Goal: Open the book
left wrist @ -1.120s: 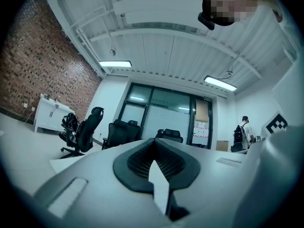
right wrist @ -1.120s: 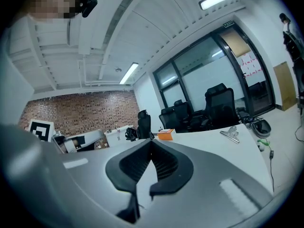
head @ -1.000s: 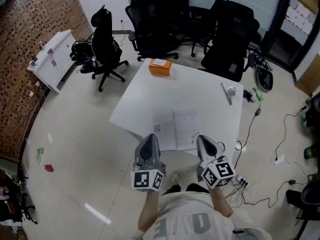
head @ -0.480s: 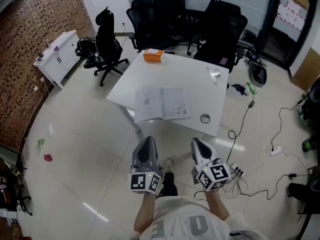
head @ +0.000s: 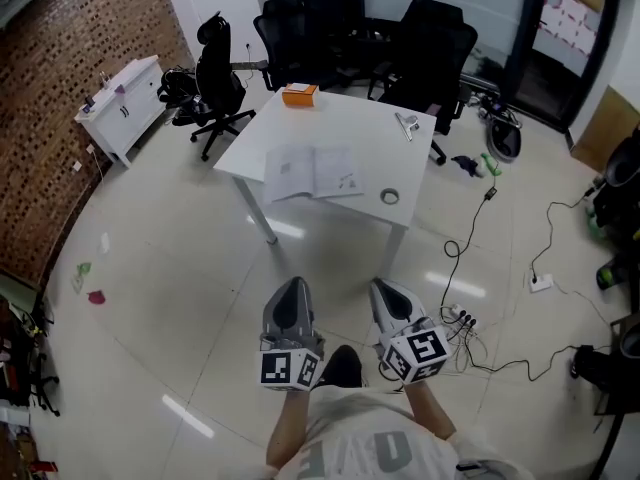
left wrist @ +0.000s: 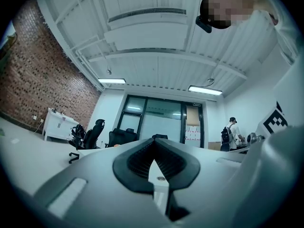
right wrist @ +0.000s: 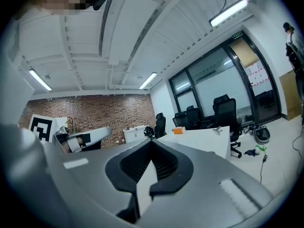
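The book [head: 313,173] lies open, pages up, on the white table [head: 340,133] in the upper middle of the head view. My left gripper [head: 292,286] and right gripper [head: 381,288] are held side by side over the floor, well short of the table and apart from the book. Both are shut, with nothing between their jaws. The left gripper view shows its jaws [left wrist: 154,144] closed against a distant office. In the right gripper view the jaws [right wrist: 152,144] are also closed, with the table [right wrist: 202,139] far ahead.
On the table are an orange box [head: 299,94], a tape roll [head: 389,196] and a metal tool [head: 407,123]. Black office chairs [head: 215,78] ring its far side. A white cabinet [head: 120,103] stands left. Cables and a power strip [head: 462,318] lie on the floor at right.
Both grippers and the person have backed away from the table, which now looks smaller and farther off. The jaws stayed shut, and the book has not moved.
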`<state>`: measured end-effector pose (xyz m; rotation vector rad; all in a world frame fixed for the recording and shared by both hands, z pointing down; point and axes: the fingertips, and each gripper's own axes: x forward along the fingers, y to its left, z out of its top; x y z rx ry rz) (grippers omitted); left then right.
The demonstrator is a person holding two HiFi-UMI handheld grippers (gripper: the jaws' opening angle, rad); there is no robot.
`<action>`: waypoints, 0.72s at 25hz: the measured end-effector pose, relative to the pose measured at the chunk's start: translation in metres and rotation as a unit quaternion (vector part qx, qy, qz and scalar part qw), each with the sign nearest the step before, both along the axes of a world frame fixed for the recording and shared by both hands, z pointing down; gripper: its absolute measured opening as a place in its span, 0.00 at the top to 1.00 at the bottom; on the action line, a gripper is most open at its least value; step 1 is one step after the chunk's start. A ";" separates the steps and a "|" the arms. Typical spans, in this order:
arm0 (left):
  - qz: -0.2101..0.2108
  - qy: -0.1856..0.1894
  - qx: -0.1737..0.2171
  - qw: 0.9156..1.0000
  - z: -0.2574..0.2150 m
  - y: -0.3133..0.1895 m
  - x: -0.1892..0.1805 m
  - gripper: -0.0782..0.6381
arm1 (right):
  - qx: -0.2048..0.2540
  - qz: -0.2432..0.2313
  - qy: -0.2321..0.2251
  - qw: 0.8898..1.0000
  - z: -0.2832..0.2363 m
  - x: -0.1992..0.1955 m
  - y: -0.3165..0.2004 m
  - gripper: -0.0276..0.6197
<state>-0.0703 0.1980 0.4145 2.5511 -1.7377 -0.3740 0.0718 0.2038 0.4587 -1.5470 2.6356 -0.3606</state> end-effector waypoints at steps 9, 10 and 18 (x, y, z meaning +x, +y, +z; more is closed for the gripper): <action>-0.011 -0.021 0.010 1.000 0.000 0.030 0.004 0.87 | 0.005 -0.007 0.005 1.000 0.000 0.002 0.031 0.95; -0.015 -0.016 0.006 1.000 0.001 0.033 0.002 0.87 | 0.005 -0.009 0.006 1.000 0.001 0.001 0.033 0.95; -0.026 -0.003 -0.002 1.000 0.007 0.043 -0.011 0.87 | -0.013 -0.019 0.006 1.000 0.011 -0.010 0.046 0.95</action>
